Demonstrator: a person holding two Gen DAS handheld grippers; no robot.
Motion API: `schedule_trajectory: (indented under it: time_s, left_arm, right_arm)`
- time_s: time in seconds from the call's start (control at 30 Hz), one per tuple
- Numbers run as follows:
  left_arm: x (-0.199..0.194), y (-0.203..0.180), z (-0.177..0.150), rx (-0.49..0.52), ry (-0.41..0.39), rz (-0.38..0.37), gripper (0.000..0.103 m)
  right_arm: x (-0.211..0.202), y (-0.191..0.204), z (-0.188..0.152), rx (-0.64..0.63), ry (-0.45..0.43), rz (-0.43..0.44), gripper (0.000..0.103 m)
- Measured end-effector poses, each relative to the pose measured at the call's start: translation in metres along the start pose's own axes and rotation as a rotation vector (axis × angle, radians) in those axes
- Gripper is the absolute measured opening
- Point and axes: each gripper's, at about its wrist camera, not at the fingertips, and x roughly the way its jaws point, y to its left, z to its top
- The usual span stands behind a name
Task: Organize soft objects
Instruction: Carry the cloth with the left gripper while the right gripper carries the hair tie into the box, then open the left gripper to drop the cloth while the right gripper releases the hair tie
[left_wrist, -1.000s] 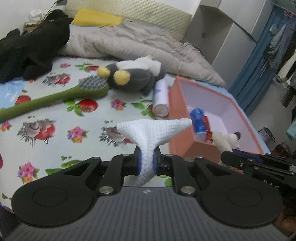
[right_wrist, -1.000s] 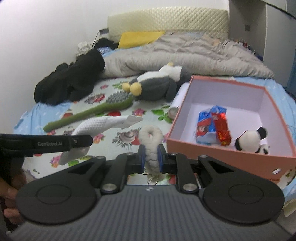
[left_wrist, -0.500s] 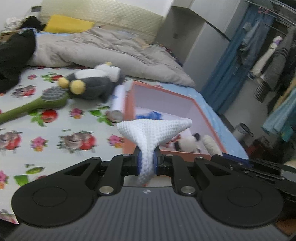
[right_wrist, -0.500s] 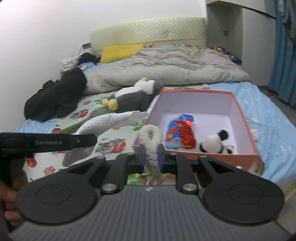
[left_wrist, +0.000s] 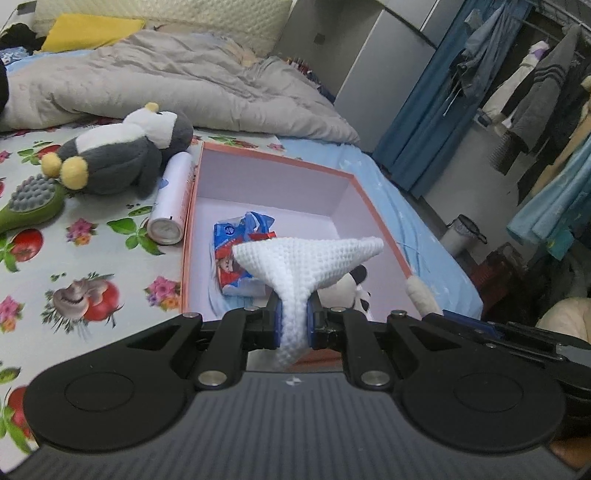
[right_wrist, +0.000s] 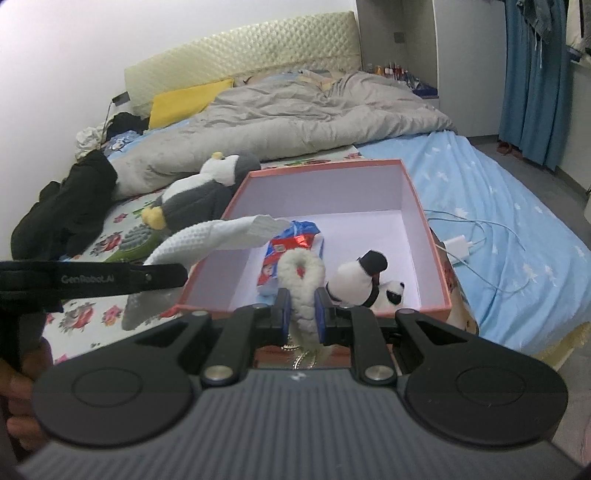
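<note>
My left gripper (left_wrist: 294, 325) is shut on a white knitted cloth (left_wrist: 310, 258) and holds it over the near edge of the open pink box (left_wrist: 280, 162). My right gripper (right_wrist: 301, 314) is shut on a cream fluffy plush ring (right_wrist: 301, 269), also held at the box's near rim (right_wrist: 424, 306). Inside the box lie a blue and red packet (right_wrist: 291, 243) and a small panda plush (right_wrist: 365, 280). The left gripper (right_wrist: 173, 277) and its white cloth (right_wrist: 221, 236) show at the left of the right wrist view.
A grey penguin plush (left_wrist: 118, 155), a white cylinder (left_wrist: 173, 199) and a green brush (left_wrist: 29, 206) lie on the flowered sheet left of the box. A grey duvet (right_wrist: 295, 122) and black clothes (right_wrist: 62, 206) lie behind. A white charger with cable (right_wrist: 458, 245) lies to the right.
Both grippers have moved right and forward toward the box with their items still held. The box now lies directly ahead and close in both views.
</note>
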Motion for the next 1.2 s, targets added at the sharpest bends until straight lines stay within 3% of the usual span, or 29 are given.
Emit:
schedule_trajectory:
  time_s: [0.6, 0.9, 0.97, 1.0, 1.03, 1.07, 1.13, 1.2]
  left_arm:
    - [0.17, 0.033, 0.072, -0.034, 0.129, 0.07, 0.016]
    - [0.205, 0.043, 0.078, -0.002, 0.174, 0.115, 0.016]
    - [0.207, 0.044, 0.08, 0.0, 0.18, 0.114, 0.016]
    - [0.207, 0.045, 0.08, -0.001, 0.183, 0.113, 0.019]
    - [0.207, 0.046, 0.081, -0.001, 0.187, 0.116, 0.032]
    - [0.206, 0.046, 0.082, -0.005, 0.186, 0.123, 0.048]
    - [0.2, 0.045, 0.082, -0.004, 0.171, 0.12, 0.056]
    - [0.192, 0.043, 0.084, -0.004, 0.159, 0.117, 0.056]
  right_arm:
    - [0.149, -0.072, 0.049, 0.037, 0.126, -0.009, 0.018]
    - [0.189, -0.093, 0.052, 0.089, 0.145, -0.017, 0.021]
    - [0.194, -0.093, 0.055, 0.1, 0.152, -0.013, 0.026]
    - [0.196, -0.094, 0.056, 0.105, 0.156, -0.012, 0.035]
    - [0.197, -0.093, 0.056, 0.109, 0.162, -0.012, 0.047]
    - [0.198, -0.093, 0.056, 0.11, 0.167, -0.013, 0.047]
    - [0.196, -0.092, 0.055, 0.116, 0.17, -0.001, 0.049]
    - [0.189, -0.091, 0.055, 0.118, 0.162, -0.002, 0.049]
